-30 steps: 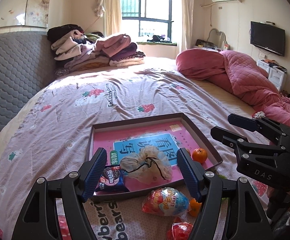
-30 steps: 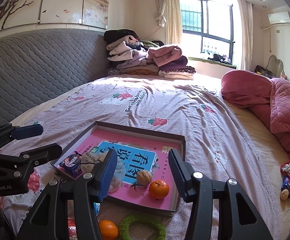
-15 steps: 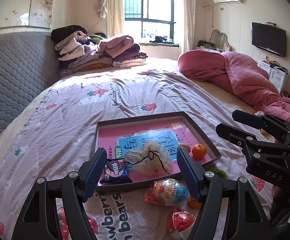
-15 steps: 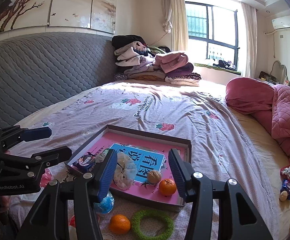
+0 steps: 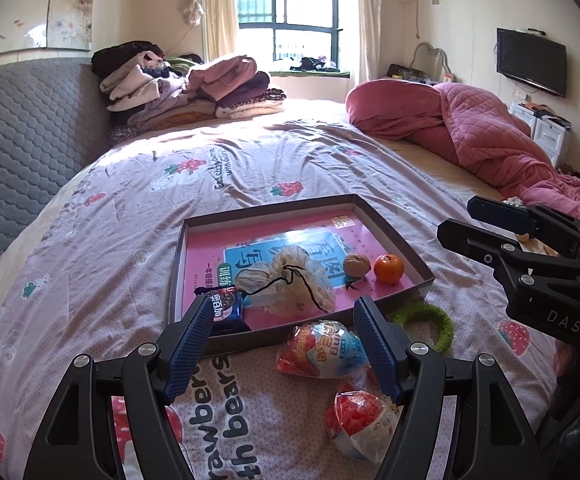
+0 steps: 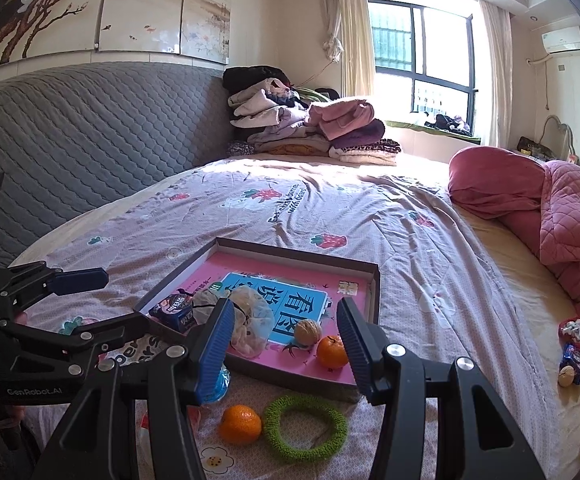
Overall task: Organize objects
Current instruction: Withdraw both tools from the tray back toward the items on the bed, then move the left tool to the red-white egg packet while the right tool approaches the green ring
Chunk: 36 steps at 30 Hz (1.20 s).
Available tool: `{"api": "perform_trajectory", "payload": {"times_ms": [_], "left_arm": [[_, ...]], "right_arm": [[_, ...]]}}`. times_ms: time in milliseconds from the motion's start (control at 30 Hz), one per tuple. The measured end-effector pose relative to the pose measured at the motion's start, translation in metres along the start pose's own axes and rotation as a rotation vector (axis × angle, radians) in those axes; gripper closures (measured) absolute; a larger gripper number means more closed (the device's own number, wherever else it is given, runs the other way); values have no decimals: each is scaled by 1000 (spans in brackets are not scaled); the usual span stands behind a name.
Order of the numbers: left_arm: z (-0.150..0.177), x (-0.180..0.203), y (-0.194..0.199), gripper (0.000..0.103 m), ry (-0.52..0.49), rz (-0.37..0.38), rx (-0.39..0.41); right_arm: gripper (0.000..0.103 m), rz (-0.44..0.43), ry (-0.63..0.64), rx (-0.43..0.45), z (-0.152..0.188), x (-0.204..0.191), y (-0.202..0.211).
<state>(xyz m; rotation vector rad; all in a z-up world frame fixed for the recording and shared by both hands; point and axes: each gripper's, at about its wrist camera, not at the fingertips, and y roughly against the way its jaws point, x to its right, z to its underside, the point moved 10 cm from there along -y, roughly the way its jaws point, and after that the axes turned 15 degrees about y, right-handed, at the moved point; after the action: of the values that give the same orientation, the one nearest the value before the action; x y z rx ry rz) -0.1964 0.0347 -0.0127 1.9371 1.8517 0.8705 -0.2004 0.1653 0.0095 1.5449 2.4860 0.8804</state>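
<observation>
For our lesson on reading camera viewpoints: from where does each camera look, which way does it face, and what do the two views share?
Left wrist: sits on the left gripper, looking down over the bed at the shallow brown cardboard tray; its blue-padded fingers and the right gripper show.
Right wrist: sits on the right gripper, same direction; its own fingers and the left gripper show.
Shared: the tray, the small orange mandarin inside it, the fuzzy green ring lying before it.

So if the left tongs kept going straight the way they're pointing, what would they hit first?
Probably the egg-shaped snack packet on the bedspread, just short of the tray. The left tongs are open and empty; depth is hard to judge.
</observation>
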Motion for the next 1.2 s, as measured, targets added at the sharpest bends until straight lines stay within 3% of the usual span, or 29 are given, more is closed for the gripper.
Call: {"api": "perform_trajectory", "payload": {"times_ms": [467, 1200], "left_arm": [[23, 1, 8, 29, 32, -4, -25], [47, 25, 7, 29, -21, 17, -65]], "right_arm": [[50, 14, -8, -7, 14, 3, 12], [50, 25, -24, -13, 22, 8, 15]]}}
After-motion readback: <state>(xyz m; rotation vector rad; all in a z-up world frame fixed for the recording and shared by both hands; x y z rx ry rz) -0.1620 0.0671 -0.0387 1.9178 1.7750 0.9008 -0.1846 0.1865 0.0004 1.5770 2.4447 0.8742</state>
